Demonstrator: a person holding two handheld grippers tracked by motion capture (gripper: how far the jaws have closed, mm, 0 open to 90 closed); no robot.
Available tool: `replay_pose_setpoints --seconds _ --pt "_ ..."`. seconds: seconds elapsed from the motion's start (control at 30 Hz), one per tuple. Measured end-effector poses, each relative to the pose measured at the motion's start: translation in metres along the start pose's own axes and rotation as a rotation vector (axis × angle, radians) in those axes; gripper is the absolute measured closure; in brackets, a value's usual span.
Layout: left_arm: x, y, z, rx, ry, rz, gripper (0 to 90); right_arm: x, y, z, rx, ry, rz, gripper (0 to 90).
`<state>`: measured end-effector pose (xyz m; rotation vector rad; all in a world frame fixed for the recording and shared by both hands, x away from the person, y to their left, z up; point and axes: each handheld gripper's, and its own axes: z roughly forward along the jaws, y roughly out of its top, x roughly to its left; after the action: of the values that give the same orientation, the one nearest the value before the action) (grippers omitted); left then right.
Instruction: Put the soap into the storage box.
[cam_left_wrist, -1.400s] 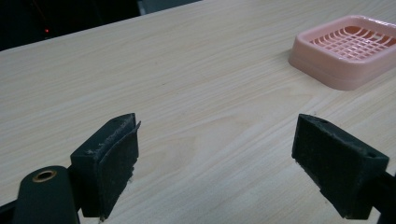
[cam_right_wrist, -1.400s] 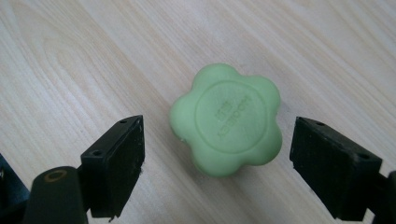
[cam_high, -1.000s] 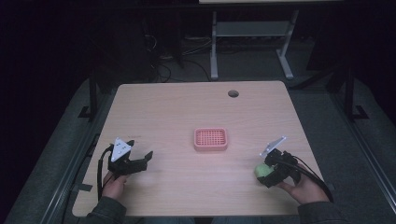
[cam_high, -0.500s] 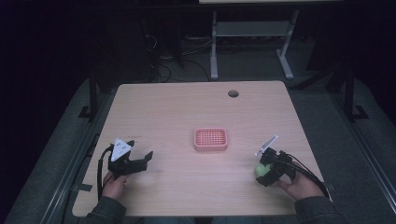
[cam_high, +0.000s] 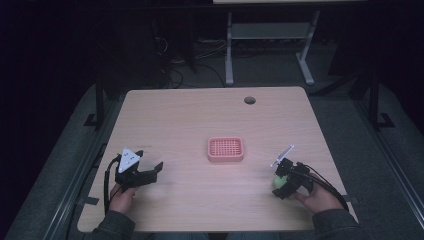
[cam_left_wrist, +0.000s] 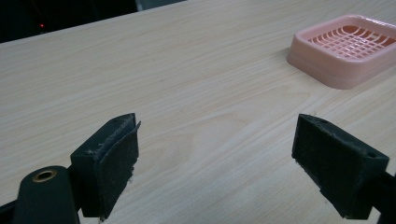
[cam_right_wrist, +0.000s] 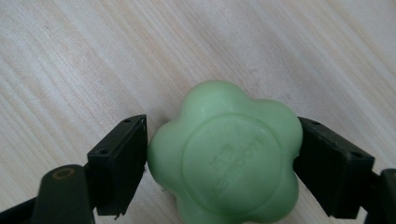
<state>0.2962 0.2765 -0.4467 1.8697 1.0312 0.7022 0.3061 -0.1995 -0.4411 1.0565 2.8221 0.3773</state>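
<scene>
A green flower-shaped soap (cam_right_wrist: 229, 154) sits between the two black jaws of my right gripper (cam_right_wrist: 219, 163), which is shut on it just above the wooden table. From above, the soap (cam_high: 278, 182) and right gripper (cam_high: 283, 184) are at the table's front right. A pink slotted soap dish (cam_high: 225, 149) stands at the table's middle. My left gripper (cam_high: 148, 174) rests at the front left, open, with nothing between its jaws; its own view has the gripper (cam_left_wrist: 215, 168) over bare wood and the pink dish (cam_left_wrist: 345, 49) ahead to the right.
The wooden table (cam_high: 200, 115) has a round cable hole (cam_high: 249, 100) near its far edge. Behind the table stands a grey metal frame (cam_high: 265, 45) on a dark floor, with cables.
The right gripper with the green soap has shifted a little toward the left and slightly forward. The left gripper has stayed in place.
</scene>
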Motion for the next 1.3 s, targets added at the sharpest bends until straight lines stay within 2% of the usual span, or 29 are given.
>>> replay_pose_setpoints --seconds 0.93,1.13,1.23,1.3 --pt "0.0003 0.0002 -0.0005 0.002 0.011 0.006 14.3 -0.0032 -0.0012 0.0008 0.020 0.012 0.020 25.8" --pt "-0.0008 0.0000 0.0002 -0.002 0.007 -0.001 14.3 -0.0038 -0.0027 0.0006 0.006 0.018 0.013 26.0" --pt "-0.0014 0.0000 0.0004 -0.005 0.006 -0.002 14.3 -0.0047 -0.0042 0.0001 -0.002 0.023 0.030 26.2" --pt "-0.0008 0.0000 0.0001 -0.005 0.009 -0.004 14.3 -0.0067 -0.0050 -0.0005 -0.001 0.044 0.042 26.2"
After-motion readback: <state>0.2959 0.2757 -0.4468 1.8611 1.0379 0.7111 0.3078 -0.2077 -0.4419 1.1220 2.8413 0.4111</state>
